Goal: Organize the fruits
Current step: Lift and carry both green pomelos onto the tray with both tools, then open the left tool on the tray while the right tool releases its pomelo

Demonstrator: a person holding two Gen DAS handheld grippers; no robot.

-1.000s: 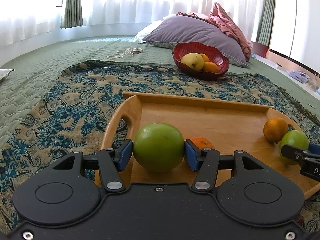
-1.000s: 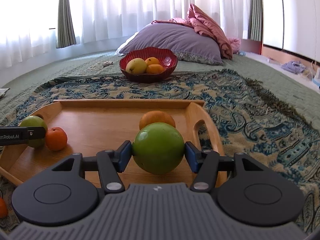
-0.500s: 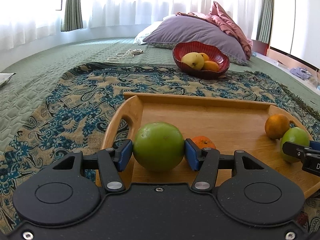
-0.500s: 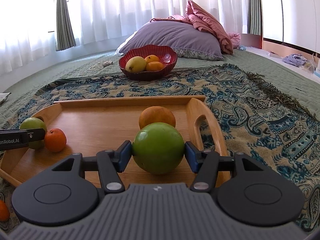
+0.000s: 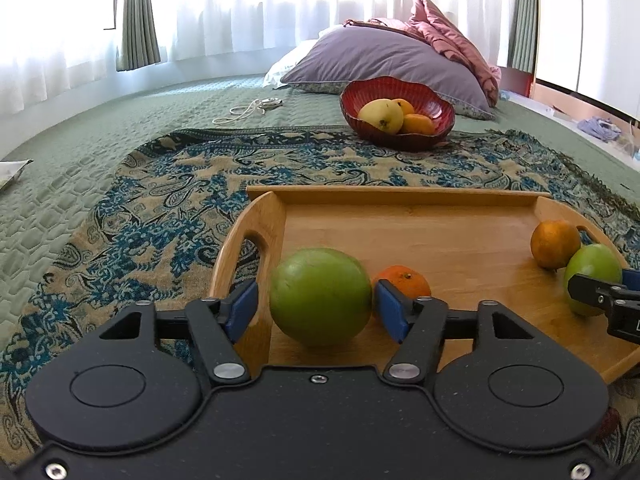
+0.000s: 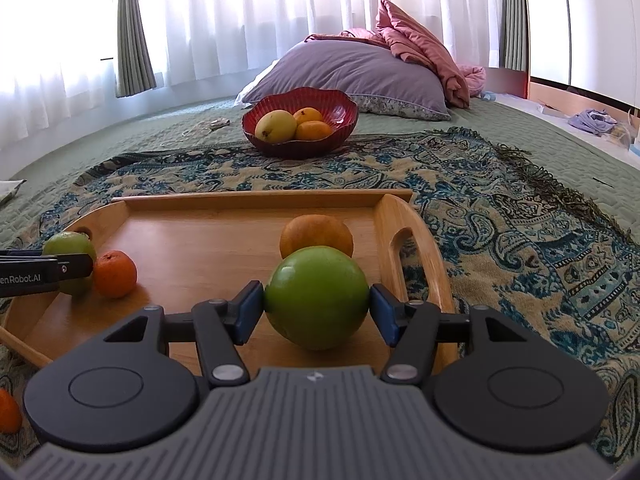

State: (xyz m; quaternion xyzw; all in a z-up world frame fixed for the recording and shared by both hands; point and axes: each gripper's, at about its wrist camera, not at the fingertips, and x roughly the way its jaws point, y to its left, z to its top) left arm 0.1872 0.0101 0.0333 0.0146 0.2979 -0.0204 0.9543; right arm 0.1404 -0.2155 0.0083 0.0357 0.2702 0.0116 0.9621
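Two green fruits sit on the wooden tray (image 5: 400, 196), one between the pads of each claw. My left claw (image 5: 316, 312) stands released: gaps show on both sides of its green fruit (image 5: 320, 296), which rests by the tray's left handle, a small orange (image 5: 404, 280) just beyond the right pad. My right claw (image 6: 316, 312) grasps its green fruit (image 6: 316, 296), pads touching. Risk: round fruit may roll on release, or a pad may knock the orange.
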